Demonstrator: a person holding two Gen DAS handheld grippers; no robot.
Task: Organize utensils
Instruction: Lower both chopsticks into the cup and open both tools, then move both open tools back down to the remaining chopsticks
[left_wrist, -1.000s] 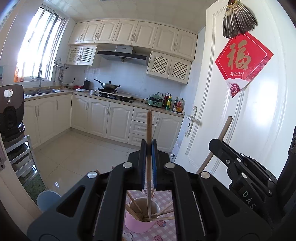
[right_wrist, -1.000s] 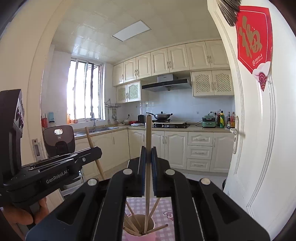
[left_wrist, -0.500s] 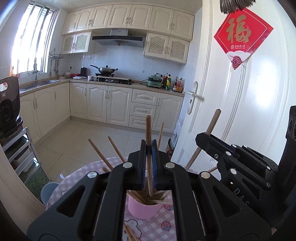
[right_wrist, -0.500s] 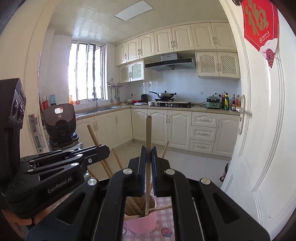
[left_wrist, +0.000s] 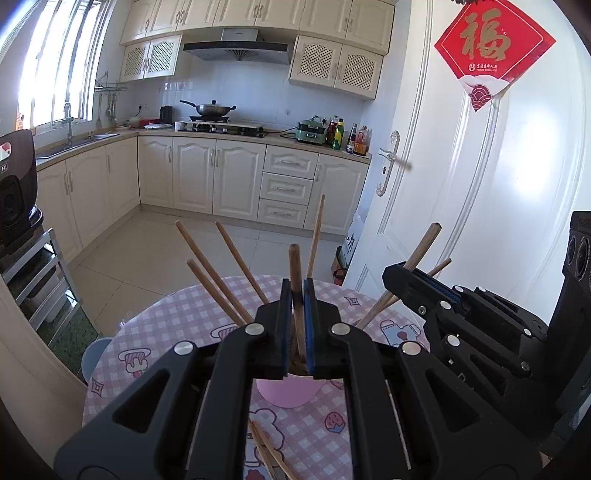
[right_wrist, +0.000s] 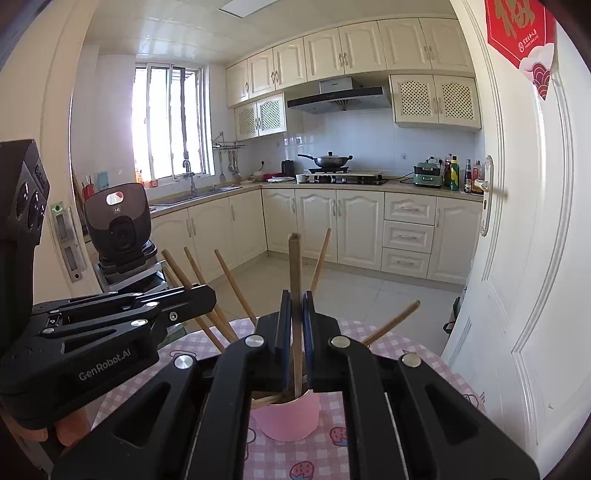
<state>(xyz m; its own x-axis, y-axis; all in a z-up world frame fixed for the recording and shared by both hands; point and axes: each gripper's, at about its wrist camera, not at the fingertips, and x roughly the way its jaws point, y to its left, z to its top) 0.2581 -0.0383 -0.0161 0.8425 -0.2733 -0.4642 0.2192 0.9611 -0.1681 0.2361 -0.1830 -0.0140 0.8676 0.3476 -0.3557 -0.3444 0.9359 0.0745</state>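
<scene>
A pink cup (left_wrist: 288, 393) stands on the pink checked tablecloth (left_wrist: 177, 321) and holds several wooden chopsticks (left_wrist: 218, 284) that lean outward. My left gripper (left_wrist: 297, 295) is shut on one upright chopstick (left_wrist: 294, 266) whose lower end is inside the cup. My right gripper (right_wrist: 294, 306) is shut on another upright chopstick (right_wrist: 294, 266), its lower end also in the cup (right_wrist: 286, 419). Each gripper shows in the other's view, the right one (left_wrist: 406, 275) and the left one (right_wrist: 199, 295), close beside the cup.
Loose chopsticks (left_wrist: 267, 448) lie on the cloth near me. The round table's far edge (left_wrist: 207, 286) drops to a tiled kitchen floor. A white door (left_wrist: 461, 206) stands at the right, a dark appliance on a rack (right_wrist: 118, 229) at the left.
Both grippers have come down with their chopsticks, so the cup and table now sit higher in view and the chopstick ends are deeper in the cup.
</scene>
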